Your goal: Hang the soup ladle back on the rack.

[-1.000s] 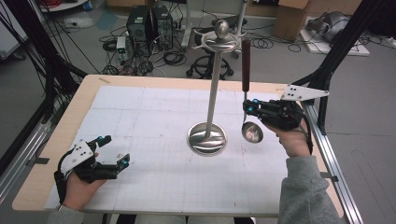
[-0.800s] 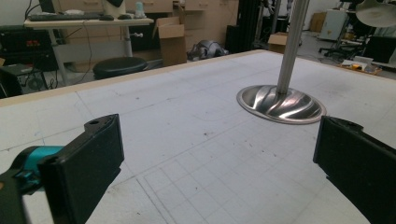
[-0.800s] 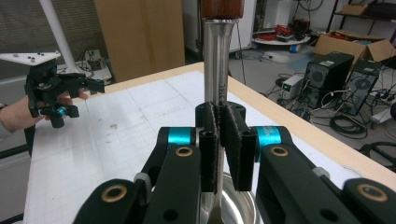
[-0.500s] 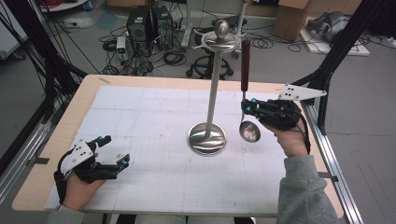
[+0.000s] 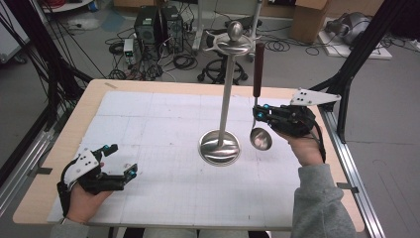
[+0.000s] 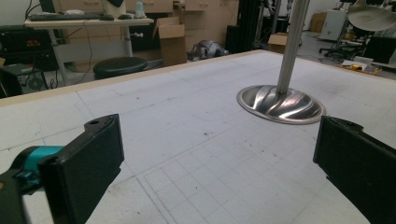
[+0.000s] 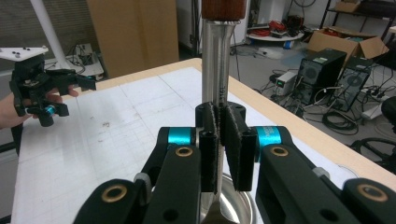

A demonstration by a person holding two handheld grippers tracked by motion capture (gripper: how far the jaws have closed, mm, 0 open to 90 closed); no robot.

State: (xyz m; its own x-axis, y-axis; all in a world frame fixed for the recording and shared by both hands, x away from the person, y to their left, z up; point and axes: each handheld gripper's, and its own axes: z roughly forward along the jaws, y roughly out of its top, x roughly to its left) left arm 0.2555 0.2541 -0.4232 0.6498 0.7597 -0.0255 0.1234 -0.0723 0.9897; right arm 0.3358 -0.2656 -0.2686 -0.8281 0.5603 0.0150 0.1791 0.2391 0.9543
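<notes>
The right hand-held gripper is pinching a ladle by the metal part of its handle, just below the wooden grip. In the right gripper view, the right hand-held gripper is pressing its two black jaws together on the metal shaft, which is running upright between them; only a narrow slit is remaining between the pads. The ladle is hanging upright above the desk, with the wooden grip pointing up and the bowl facing down, near the desk surface. Whether the bowl is touching the desk cannot be told from these views.

Just beside the ladle bowl, on its left in the high view, a metal stand is rising from a round base that is resting on the white gridded mat. The ladle is hanging beside the stand's pole, apart from it, and the wooden grip is reaching up near the hooks at the top of the stand.

The left hand-held gripper is lying low at the near left part of the desk, well apart from the stand and the ladle. In the left gripper view, the left hand-held gripper is holding its jaws spread wide, with nothing between them; the mat and the stand base are showing beyond the gap.
</notes>
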